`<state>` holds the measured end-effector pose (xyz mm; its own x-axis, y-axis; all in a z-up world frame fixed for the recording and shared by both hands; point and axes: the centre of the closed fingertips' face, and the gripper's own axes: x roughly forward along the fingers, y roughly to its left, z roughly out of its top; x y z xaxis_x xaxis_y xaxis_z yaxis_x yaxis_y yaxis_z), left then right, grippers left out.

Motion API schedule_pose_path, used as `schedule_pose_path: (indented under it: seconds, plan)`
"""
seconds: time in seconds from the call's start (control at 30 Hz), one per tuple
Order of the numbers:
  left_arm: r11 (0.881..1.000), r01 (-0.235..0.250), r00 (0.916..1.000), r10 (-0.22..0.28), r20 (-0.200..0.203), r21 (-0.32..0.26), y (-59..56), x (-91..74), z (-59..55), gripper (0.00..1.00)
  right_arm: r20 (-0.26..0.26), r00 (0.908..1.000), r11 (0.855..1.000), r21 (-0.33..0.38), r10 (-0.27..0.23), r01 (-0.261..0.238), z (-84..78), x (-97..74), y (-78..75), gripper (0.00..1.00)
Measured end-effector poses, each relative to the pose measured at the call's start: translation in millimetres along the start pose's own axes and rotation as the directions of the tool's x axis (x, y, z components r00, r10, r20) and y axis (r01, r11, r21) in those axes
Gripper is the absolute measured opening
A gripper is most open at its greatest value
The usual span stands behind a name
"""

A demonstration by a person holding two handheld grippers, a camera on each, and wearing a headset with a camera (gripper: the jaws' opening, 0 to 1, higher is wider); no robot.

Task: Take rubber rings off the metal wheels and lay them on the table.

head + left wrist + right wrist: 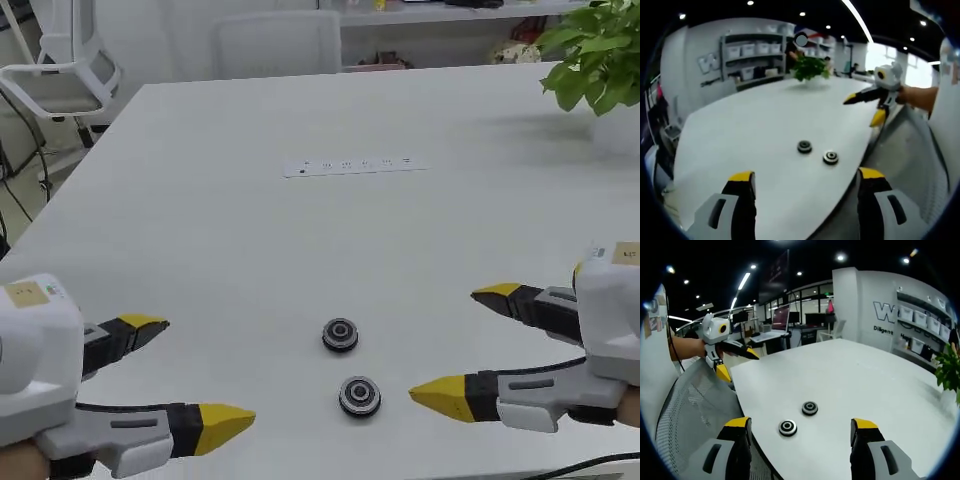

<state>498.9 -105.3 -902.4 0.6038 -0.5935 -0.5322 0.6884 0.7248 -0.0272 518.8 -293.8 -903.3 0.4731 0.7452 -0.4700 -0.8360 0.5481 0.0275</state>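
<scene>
White and matte, the broad table [300, 230] has a smooth top and rounded corners and takes up most of the head view. Beyond its far edge stand a white swivel chair [60, 70] with a moulded plastic frame, and pale shelving [440, 30]. A leafy green plant [595, 55] sits at the far right corner. In the gripper views, a grey mesh chair back [695, 410] curves along the near side of the table.

The left gripper [205, 369] hovers over the near left of the table. Its body is white and boxy, and its grey, tapering jaws end in pointed yellow tips. The jaws are spread wide and hold nothing. The right gripper [443, 343] mirrors it at the near right, its jaws also parted and empty. The two point inward at each other, each well clear of the wheels.

A flat white power strip [355, 165] lies flush near the table's middle.

Between the grippers, near the front edge, two small round metal wheels lie flat and just apart. The farther wheel [340, 335] and the nearer wheel [359, 396] each show a pale, shiny face with a dark hub. A black rubber ring [359, 379] sits round the rim of each wheel.
</scene>
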Motion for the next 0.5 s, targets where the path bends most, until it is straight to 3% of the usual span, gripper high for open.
schedule_pose_path:
  seconds: [0.5]
  plan:
    - [0.998,0.056,0.9982,-0.056,-0.024,0.022,4.4,19.9,2.2,0.84,-0.001,0.9986,0.998,-0.046,0.053,-0.053,-6.5,17.7,-8.9,0.79]
